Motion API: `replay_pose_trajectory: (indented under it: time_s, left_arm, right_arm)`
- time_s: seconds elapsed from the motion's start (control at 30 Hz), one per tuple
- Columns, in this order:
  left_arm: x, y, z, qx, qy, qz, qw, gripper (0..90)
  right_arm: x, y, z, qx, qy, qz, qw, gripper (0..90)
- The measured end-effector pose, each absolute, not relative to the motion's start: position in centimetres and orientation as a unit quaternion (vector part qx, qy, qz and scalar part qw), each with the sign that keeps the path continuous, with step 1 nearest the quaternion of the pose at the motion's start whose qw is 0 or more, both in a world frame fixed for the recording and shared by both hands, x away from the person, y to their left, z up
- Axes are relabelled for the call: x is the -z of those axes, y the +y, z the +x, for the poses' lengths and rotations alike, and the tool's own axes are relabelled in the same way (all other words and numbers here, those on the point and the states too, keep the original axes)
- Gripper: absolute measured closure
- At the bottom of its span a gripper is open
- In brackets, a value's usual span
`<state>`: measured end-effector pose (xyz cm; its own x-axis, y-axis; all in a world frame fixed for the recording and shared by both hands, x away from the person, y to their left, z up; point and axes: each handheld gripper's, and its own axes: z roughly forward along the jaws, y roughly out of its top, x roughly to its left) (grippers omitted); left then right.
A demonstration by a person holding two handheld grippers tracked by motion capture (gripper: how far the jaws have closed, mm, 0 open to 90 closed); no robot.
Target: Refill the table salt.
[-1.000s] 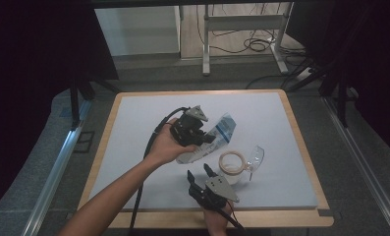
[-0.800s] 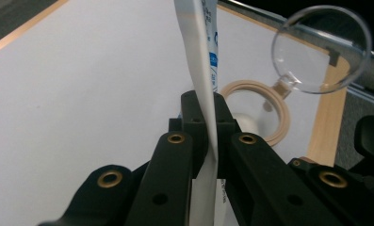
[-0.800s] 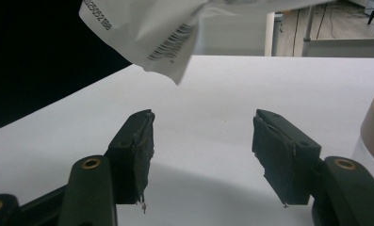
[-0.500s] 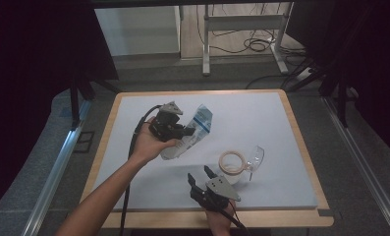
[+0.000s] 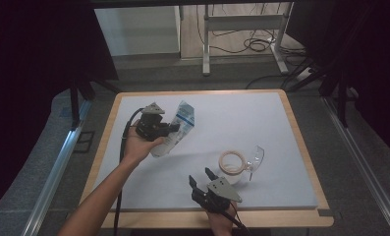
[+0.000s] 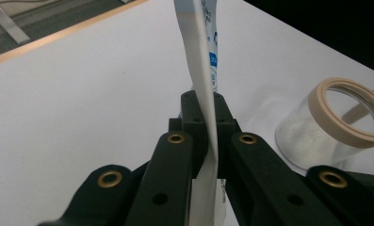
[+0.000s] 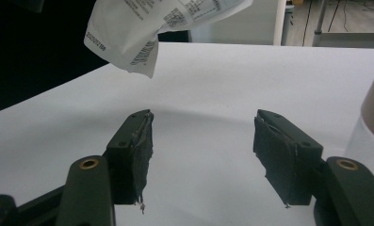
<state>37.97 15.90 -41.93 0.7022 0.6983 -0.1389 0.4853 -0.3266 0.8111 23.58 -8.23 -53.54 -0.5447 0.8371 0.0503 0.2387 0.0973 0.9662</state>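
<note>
Since the earlier frames the pouch (image 5: 175, 129) has been carried left and away from the jar (image 5: 233, 166) by the left gripper (image 5: 168, 130); the right gripper (image 5: 198, 178) has been kept still at the near edge. Left jaws are clamped on the pouch's lower edge, so it is held above the board (image 5: 261, 118), clear of the surface. Right jaws are spread, nothing between them. Pouch is judged light, thin and floppy, probably slick film: best taken at a flat sealed edge, not mid-body, where it would buckle. From the left gripper view the pinch line is seen edge-on, with white powder in the jar's bottom. The high view gives the overall layout and a clear lid (image 5: 254, 156) beside the jar. Print on the hanging pouch is seen from the right gripper view.
</note>
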Motion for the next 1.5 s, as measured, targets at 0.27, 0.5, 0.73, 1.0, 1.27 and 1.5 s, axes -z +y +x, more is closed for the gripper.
replay_pose_trajectory:
  time_s: [0.27,0.5,0.73,1.0,1.27,1.5]
  left_arm:
    - [43.8,18.2,38.2,-0.133,0.392,0.780,0.469,89.1]
    - [45.3,20.2,38.6,-0.147,0.401,0.760,0.490,89.1]
    - [46.8,21.1,38.7,-0.152,0.404,0.740,0.516,89.1]
    - [47.9,21.9,38.9,-0.159,0.412,0.727,0.526,89.1]
    - [48.9,22.3,39.2,-0.160,0.423,0.712,0.538,88.9]
    - [49.5,23.3,38.6,-0.162,0.427,0.700,0.549,88.1]
  right_arm:
    - [53.5,-8.3,23.6,-0.540,0.695,0.384,0.280,38.5]
    - [53.5,-8.2,23.4,-0.539,0.698,0.380,0.280,38.3]
    - [53.6,-8.2,23.3,-0.538,0.700,0.376,0.281,38.1]
    - [53.7,-8.1,23.2,-0.537,0.702,0.373,0.281,38.0]
    - [53.9,-7.7,23.0,-0.535,0.707,0.370,0.279,37.9]
    - [53.7,-7.6,23.0,-0.535,0.709,0.365,0.279,37.7]
